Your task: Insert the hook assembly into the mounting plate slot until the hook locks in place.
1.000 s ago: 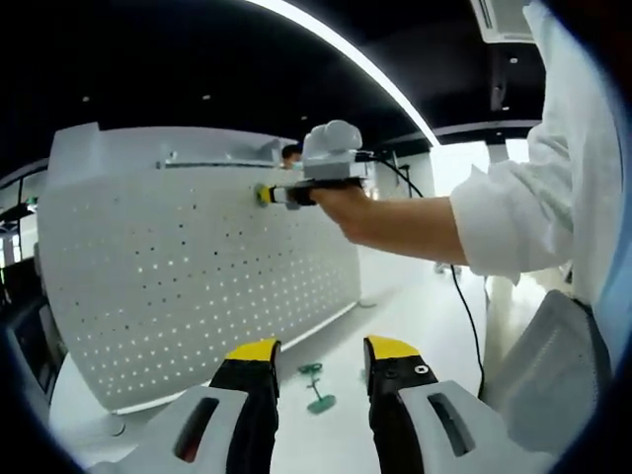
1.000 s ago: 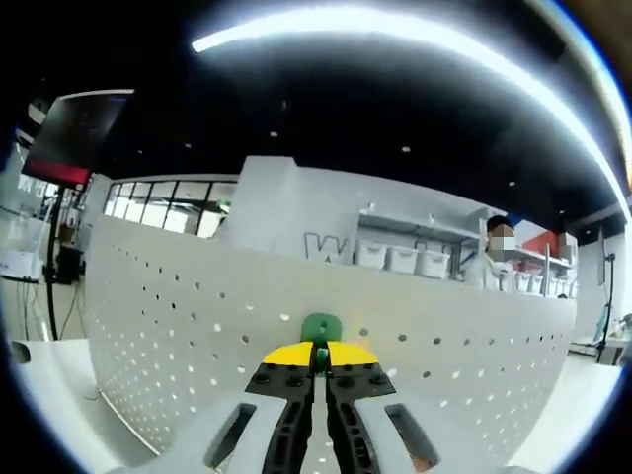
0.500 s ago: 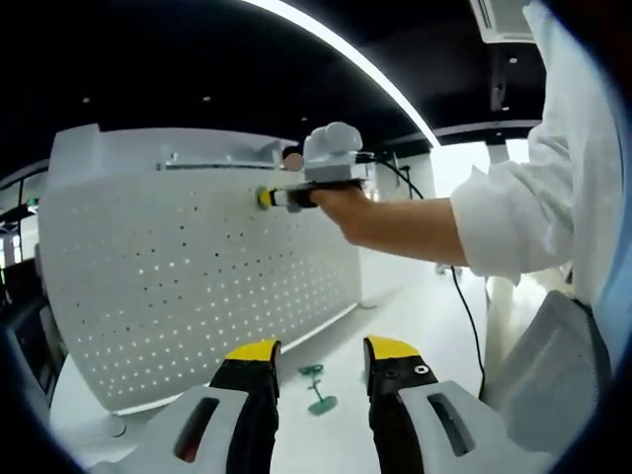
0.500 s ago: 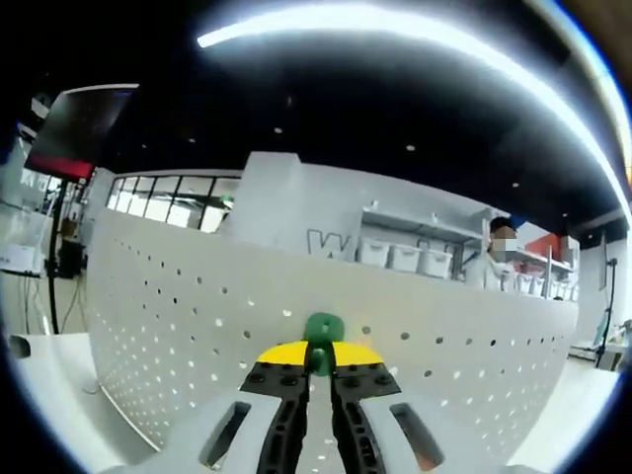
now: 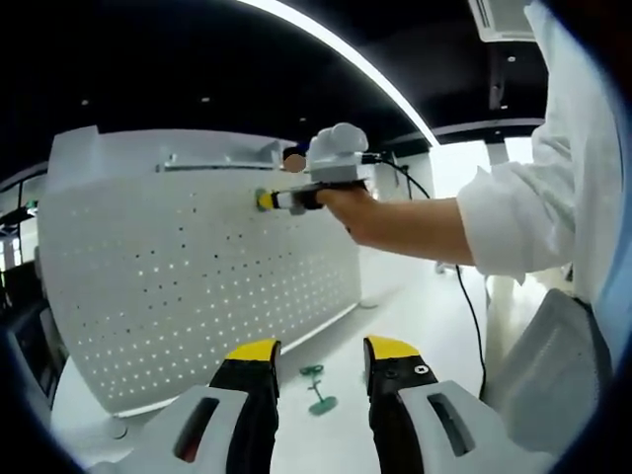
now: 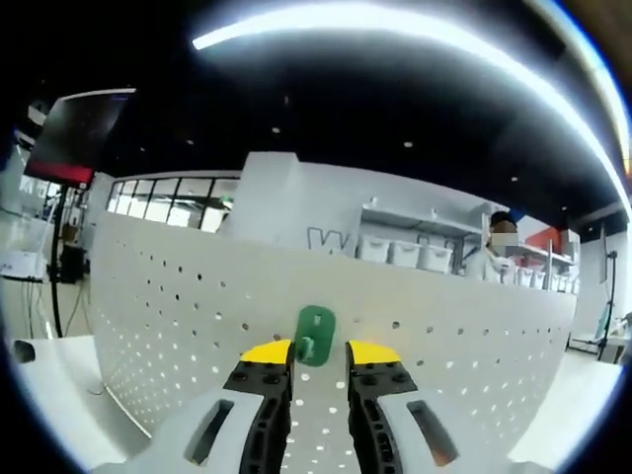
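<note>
While the right gripper (image 6: 318, 352) stood with fingers apart, the green hook (image 6: 314, 333) sat on the pegboard (image 6: 178, 326) at lower centre; left gripper (image 5: 318, 348) fingers were apart above a second hook (image 5: 316, 386) on the worktop (image 5: 415, 326).

Far too small in the left gripper view to tell much about the green hook (image 5: 317, 386) down on the white table (image 5: 415, 316): just a thin stem and two little ends. Cannot tell how the green hook on the board (image 6: 314, 334) is fixed to the pegboard (image 6: 178, 326) in the right gripper view, its back side hidden. Same hook just a tiny spot by the yellow tip of the right gripper (image 5: 265, 199) in the left gripper view. Pegboard's lower edge hidden behind the left gripper (image 5: 318, 357). Person's sleeve (image 5: 533, 207) cut off at the right side. Bins on the far shelf (image 6: 415, 255) too small to make out.
</note>
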`<state>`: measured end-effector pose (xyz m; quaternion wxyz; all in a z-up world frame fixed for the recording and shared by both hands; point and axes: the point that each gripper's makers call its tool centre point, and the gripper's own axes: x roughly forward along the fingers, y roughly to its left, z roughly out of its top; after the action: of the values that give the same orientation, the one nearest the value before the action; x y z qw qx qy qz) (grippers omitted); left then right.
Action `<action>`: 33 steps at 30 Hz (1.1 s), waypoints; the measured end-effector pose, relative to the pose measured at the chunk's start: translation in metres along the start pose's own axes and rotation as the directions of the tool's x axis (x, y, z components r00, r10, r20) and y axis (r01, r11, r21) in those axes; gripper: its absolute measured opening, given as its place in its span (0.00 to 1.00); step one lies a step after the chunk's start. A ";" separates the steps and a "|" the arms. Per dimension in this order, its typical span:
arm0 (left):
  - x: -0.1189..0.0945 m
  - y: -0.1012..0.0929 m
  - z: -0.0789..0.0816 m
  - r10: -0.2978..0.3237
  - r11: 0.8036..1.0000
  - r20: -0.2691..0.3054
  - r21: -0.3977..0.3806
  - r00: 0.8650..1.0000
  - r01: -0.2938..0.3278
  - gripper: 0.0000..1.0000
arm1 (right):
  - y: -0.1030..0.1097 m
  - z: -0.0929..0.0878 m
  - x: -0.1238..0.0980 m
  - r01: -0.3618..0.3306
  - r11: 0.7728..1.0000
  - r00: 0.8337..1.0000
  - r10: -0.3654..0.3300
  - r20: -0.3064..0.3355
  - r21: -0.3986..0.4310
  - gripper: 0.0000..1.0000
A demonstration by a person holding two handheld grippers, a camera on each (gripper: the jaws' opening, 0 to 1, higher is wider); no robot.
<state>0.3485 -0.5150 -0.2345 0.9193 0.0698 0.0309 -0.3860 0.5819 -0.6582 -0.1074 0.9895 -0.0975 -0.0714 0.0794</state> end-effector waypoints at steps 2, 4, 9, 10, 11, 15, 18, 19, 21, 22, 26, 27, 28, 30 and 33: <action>0.000 0.000 0.000 -0.001 1.000 -0.001 0.001 1.000 0.001 0.35 | -0.001 -0.002 -0.001 -0.007 1.000 1.000 0.007 -0.006 0.003 0.25; 0.000 0.000 0.000 -0.002 1.000 0.000 0.004 1.000 0.002 0.35 | -0.003 -0.003 -0.003 -0.007 1.000 1.000 0.008 -0.011 0.007 0.29; 0.000 -0.001 -0.001 -0.004 1.000 -0.004 0.011 1.000 0.004 0.35 | -0.004 -0.002 -0.009 -0.021 1.000 1.000 0.021 -0.005 0.018 0.37; 0.000 -0.002 -0.001 -0.005 1.000 -0.006 0.014 1.000 0.005 0.35 | -0.004 -0.002 -0.011 -0.027 0.999 1.000 0.027 0.000 0.022 0.38; 0.000 -0.002 -0.001 -0.006 1.000 -0.008 0.017 1.000 0.006 0.35 | -0.005 -0.001 -0.012 -0.030 0.999 1.000 0.030 0.004 0.025 0.40; 0.001 -0.005 -0.002 -0.011 0.999 -0.014 0.030 1.000 0.011 0.35 | -0.006 -0.003 -0.021 -0.042 0.999 0.999 0.042 0.005 0.024 0.44; 0.001 -0.006 -0.003 -0.013 0.999 -0.018 0.037 1.000 0.014 0.35 | -0.007 -0.006 -0.028 -0.049 0.998 0.999 0.049 0.000 0.031 0.44; 0.001 -0.007 -0.003 -0.014 0.999 -0.020 0.038 1.000 0.015 0.35 | -0.008 -0.007 -0.029 -0.051 0.998 0.999 0.051 -0.001 0.033 0.44; 0.001 -0.008 -0.004 -0.016 0.999 -0.023 0.041 1.000 0.016 0.35 | -0.008 -0.008 -0.036 -0.055 0.998 0.998 0.055 -0.005 0.031 0.45; 0.001 -0.008 -0.004 -0.017 0.999 -0.024 0.042 1.000 0.018 0.35 | -0.008 -0.008 -0.037 -0.056 0.998 0.998 0.056 -0.005 0.030 0.45; 0.001 -0.010 -0.005 -0.020 0.999 -0.031 0.048 0.999 0.022 0.35 | -0.009 -0.012 -0.048 -0.063 0.998 0.998 0.064 -0.013 0.025 0.45; 0.001 -0.010 -0.005 -0.020 0.999 -0.031 0.048 0.999 0.022 0.35 | -0.009 -0.014 -0.050 -0.065 0.998 0.998 0.065 -0.018 0.025 0.45; 0.001 -0.011 -0.005 -0.021 0.999 -0.031 0.050 0.999 0.022 0.35 | -0.009 -0.018 -0.053 -0.068 0.997 0.997 0.069 -0.026 0.025 0.45; 0.001 -0.011 -0.005 -0.022 0.998 -0.031 0.051 0.999 0.024 0.35 | -0.009 -0.024 -0.058 -0.071 0.997 0.997 0.072 -0.042 0.022 0.45; 0.001 -0.012 -0.004 -0.024 0.998 -0.029 0.055 0.999 0.025 0.35 | -0.008 -0.033 -0.066 -0.074 0.997 0.995 0.075 -0.061 0.019 0.45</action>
<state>0.3407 -0.5237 -0.2401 0.9117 0.1004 0.0340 -0.3968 0.5233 -0.6832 -0.1466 0.9884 -0.0943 -0.0364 0.1137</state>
